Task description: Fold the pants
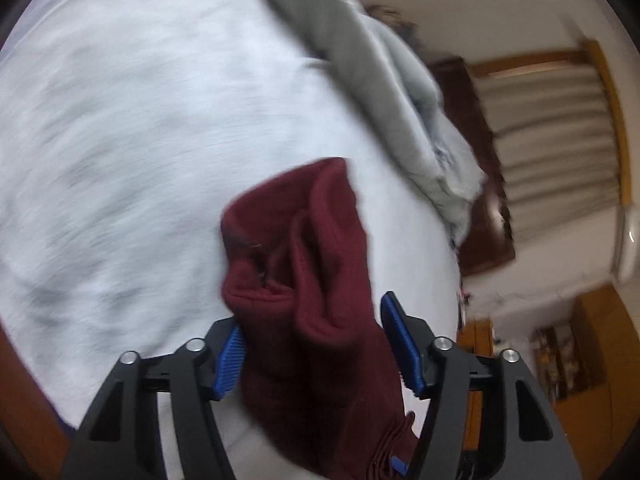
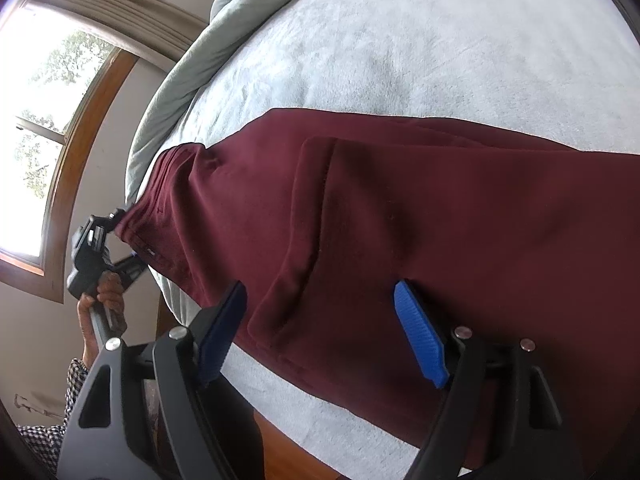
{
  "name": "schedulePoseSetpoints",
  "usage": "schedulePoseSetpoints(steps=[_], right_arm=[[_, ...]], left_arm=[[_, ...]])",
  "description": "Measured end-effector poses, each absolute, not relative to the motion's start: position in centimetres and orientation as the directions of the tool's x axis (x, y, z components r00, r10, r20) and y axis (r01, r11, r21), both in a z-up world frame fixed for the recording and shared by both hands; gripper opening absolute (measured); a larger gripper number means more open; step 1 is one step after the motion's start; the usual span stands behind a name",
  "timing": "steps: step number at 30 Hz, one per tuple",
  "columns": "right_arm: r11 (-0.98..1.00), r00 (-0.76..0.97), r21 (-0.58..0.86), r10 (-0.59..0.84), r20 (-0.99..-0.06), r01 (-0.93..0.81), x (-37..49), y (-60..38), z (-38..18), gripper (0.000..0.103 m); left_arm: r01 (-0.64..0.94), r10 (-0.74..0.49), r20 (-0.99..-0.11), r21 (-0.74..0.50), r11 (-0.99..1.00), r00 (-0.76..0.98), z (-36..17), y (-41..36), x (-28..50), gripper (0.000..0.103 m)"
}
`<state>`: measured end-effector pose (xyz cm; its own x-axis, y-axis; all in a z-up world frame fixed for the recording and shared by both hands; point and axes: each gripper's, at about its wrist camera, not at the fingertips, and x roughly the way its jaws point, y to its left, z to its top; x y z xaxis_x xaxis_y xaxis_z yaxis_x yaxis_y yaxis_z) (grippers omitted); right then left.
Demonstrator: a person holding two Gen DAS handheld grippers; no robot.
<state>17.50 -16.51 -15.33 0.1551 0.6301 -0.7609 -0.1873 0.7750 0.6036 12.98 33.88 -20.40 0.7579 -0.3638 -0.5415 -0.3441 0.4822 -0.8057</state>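
**Waistband end in the left claw, right claw poised over the seat**

Left wrist view: maroon pants (image 1: pixel 304 280) bunched between the jaws of the left gripper (image 1: pixel 316 344). One pad touches cloth, the other stands clear, so no firm pinch. Judgement: close fully on the band before pulling.

Right wrist view: pants lie across the pale bedspread (image 2: pixel 400 40). Right gripper (image 2: pixel 320 332) spread wide above them, holding nothing. Judgement: pin the fabric flat first.
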Motion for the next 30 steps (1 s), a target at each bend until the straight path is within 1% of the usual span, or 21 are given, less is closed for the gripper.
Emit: schedulePoseSetpoints(steps=[2,4,6,7,8,9,10,12,14,16,18,21,23,25,27,30], right_arm=[[0.775,0.157,0.603,0.63,-0.761,-0.188,17.5,-16.4,-15.3,0.079],[0.779,0.159,0.595,0.624,-0.765,-0.196,17.4,-16.3,-15.3,0.079],[0.781,0.16,0.59,0.622,-0.767,-0.206,17.3,-16.3,-15.2,0.079],[0.78,0.16,0.591,0.623,-0.766,-0.207,17.3,-16.3,-15.2,0.079],[0.778,0.16,0.594,0.625,-0.764,-0.205,17.3,-16.3,-15.2,0.079],[0.776,0.16,0.598,0.628,-0.761,-0.202,17.3,-16.4,-15.2,0.078],[0.775,0.16,0.601,0.63,-0.76,-0.196,17.3,-16.5,-15.2,0.078],[0.775,0.161,0.604,0.63,-0.76,-0.186,17.2,-16.6,-14.9,0.076],[0.778,0.17,0.599,0.627,-0.76,-0.189,17.1,-17.0,-14.3,0.076],[0.784,0.194,0.588,0.619,-0.761,-0.196,16.7,-17.7,-13.4,0.076],[0.781,0.215,0.594,0.624,-0.751,-0.192,16.3,-18.7,-12.6,0.076],[0.779,0.261,0.602,0.627,-0.734,-0.177,15.5,-21.0,-11.2,0.076],[0.781,0.28,0.601,0.623,-0.73,-0.172,15.1,-22.1,-10.6,0.076],[0.784,0.303,0.599,0.618,-0.726,-0.162,14.6,-23.3,-10.2,0.076],[0.782,0.316,0.607,0.617,-0.72,-0.145,14.3,-24.5,-10.2,0.076],[0.78,0.32,0.614,0.617,-0.719,-0.124,13.9,-25.5,-10.6,0.076]], left_arm=[[-0.408,-0.315,-0.64,-0.722,0.559,0.701,-20.7,33.3,14.1,0.063],[-0.448,-0.295,-0.689,-0.679,0.582,0.662,-21.6,33.1,14.8,0.072],[-0.48,-0.263,-0.713,-0.653,0.586,0.65,-21.9,33.0,15.1,0.07],[-0.495,-0.246,-0.717,-0.648,0.579,0.652,-21.9,33.0,14.9,0.061],[-0.503,-0.235,-0.717,-0.648,0.572,0.656,-21.8,33.0,14.6,0.054],[-0.498,-0.238,-0.704,-0.662,0.56,0.669,-21.7,33.2,14.3,0.04],[-0.487,-0.247,-0.689,-0.679,0.549,0.682,-21.5,33.2,14.0,0.036],[-0.463,-0.245,-0.667,-0.692,0.554,0.703,-20.6,32.8,13.4,0.032],[-0.411,-0.249,-0.614,-0.726,0.551,0.749,-18.9,32.0,12.9,0.031],[-0.325,-0.265,-0.553,-0.744,0.583,0.79,-16.6,30.3,13.0,0.031],[-0.233,-0.272,-0.529,-0.701,0.674,0.804,-13.6,27.4,13.3,0.031],[-0.091,-0.339,-0.489,-0.663,0.743,0.804,-10.4,22.7,13.8,0.031],[-0.002,-0.383,-0.481,-0.625,0.78,0.788,-8.9,19.2,14.0,0.031],[0.057,-0.422,-0.487,-0.601,0.797,0.765,-8.4,16.4,13.8,0.031],[0.127,-0.451,-0.519,-0.543,0.83,0.726,-8.6,12.7,13.8,0.031],[0.197,-0.498,-0.57,-0.507,0.839,0.654,-9.8,8.6,13.6,0.031]])
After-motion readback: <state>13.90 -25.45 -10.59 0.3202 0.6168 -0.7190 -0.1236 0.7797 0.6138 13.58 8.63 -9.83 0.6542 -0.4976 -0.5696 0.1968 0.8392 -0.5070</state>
